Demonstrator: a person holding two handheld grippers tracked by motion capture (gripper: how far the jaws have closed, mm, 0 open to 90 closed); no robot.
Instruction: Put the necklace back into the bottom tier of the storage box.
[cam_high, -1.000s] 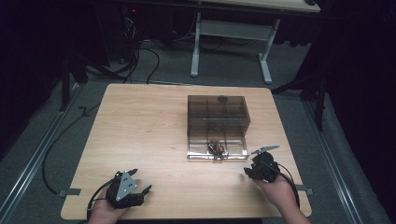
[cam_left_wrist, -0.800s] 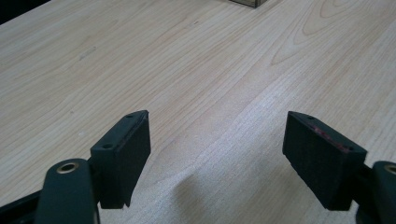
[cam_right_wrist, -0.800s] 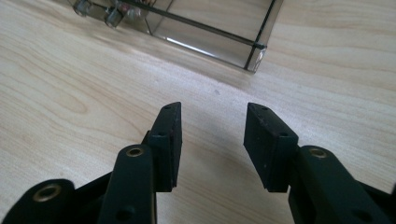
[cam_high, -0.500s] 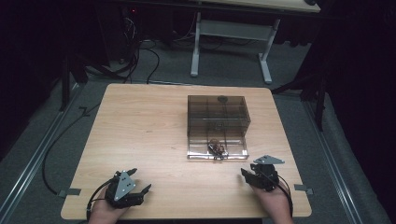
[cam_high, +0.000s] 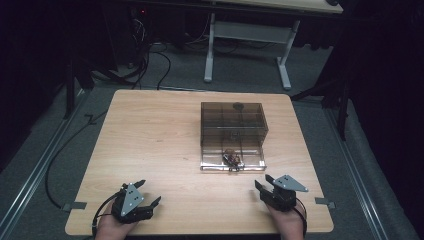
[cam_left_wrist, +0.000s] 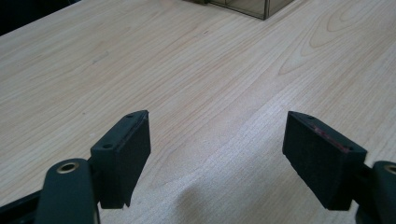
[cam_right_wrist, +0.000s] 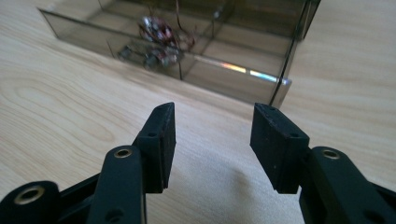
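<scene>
From the high view, a smoky clear plastic box (cam_high: 233, 131) sits mid-table on pale wood (cam_high: 150, 135), wired parts (cam_high: 232, 159) in its near compartment. The left gripper (cam_left_wrist: 217, 158) has matte black pads spread wide, empty. The right gripper (cam_right_wrist: 212, 140) has just been opening, nothing between, box close ahead.

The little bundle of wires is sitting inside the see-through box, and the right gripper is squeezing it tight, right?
Not quite. The bundle of wires is inside the see-through box, but the right gripper is not squeezing it. The right gripper view shows its jaws open on bare table, short of the box.
</scene>
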